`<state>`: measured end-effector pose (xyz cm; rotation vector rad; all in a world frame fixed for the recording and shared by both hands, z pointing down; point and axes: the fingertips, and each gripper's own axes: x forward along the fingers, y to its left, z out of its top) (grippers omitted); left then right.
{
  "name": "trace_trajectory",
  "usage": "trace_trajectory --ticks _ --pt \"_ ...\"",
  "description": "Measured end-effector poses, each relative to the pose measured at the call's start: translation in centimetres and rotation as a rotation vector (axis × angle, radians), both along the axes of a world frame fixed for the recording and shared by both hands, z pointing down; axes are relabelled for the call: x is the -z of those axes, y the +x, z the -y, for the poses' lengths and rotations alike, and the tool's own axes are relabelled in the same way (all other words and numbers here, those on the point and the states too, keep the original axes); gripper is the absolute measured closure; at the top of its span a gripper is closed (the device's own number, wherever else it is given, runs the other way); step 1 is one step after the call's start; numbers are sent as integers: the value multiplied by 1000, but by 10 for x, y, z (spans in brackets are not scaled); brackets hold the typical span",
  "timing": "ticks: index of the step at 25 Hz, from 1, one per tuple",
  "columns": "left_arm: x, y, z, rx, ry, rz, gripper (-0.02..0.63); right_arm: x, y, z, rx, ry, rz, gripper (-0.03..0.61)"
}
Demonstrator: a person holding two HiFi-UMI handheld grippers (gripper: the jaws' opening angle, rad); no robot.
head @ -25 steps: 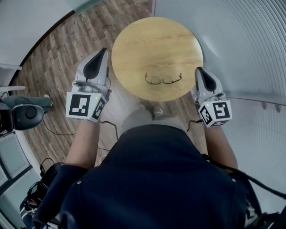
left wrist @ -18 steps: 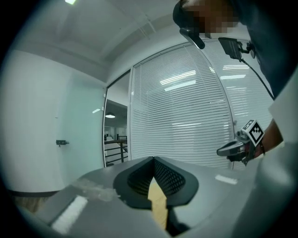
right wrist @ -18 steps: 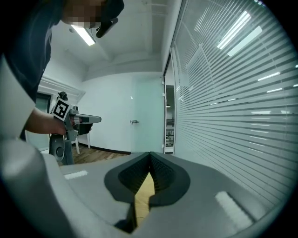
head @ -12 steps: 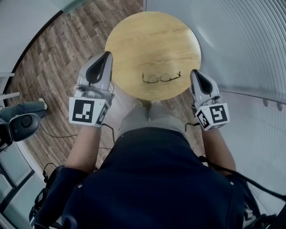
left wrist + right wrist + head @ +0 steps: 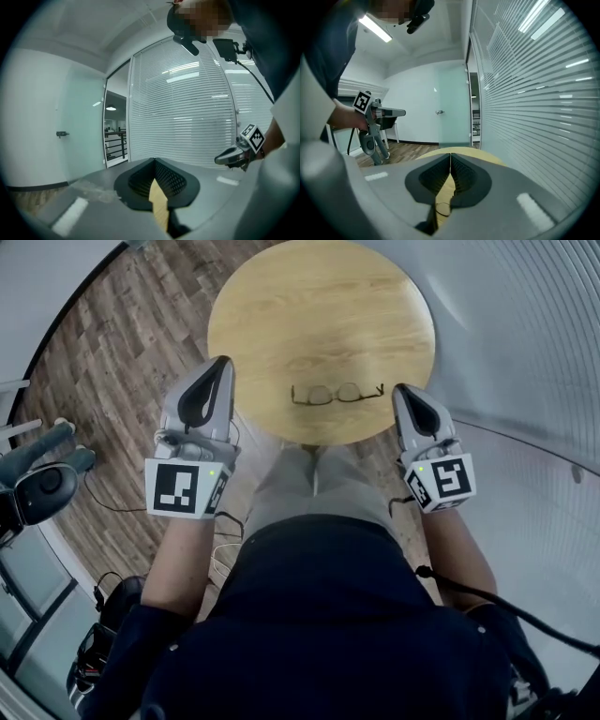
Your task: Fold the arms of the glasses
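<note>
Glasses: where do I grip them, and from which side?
Probably the end pieces: the glasses lie with the front crosswise, one end toward each gripper. Bring the right gripper in from the right, the left gripper from the left; both are shut, so open first.

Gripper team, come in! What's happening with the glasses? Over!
Left gripper shut, empty. Right gripper shut, empty. Glasses lie on the round table between them, untouched, arms look open. Nothing in the way.

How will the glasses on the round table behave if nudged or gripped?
The thin dark-framed glasses look light, so they'd probably slide on the smooth round wooden table. Their open arms look slender, likely bending if squeezed.
</note>
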<state>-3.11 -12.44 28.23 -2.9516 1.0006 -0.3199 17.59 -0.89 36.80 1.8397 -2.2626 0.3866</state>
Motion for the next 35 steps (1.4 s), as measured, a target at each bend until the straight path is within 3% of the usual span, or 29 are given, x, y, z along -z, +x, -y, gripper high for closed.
trace_trajectory --ticks 15,32,35 --pt "-52 11 17 9 -52 39 611 -73 3 2 27 -117 -1 491" --pt "-66 20 7 -13 -84 75 611 -101 7 5 32 -180 13 491" --pt "-59 18 7 -7 -88 70 611 -96 5 7 32 -174 11 515"
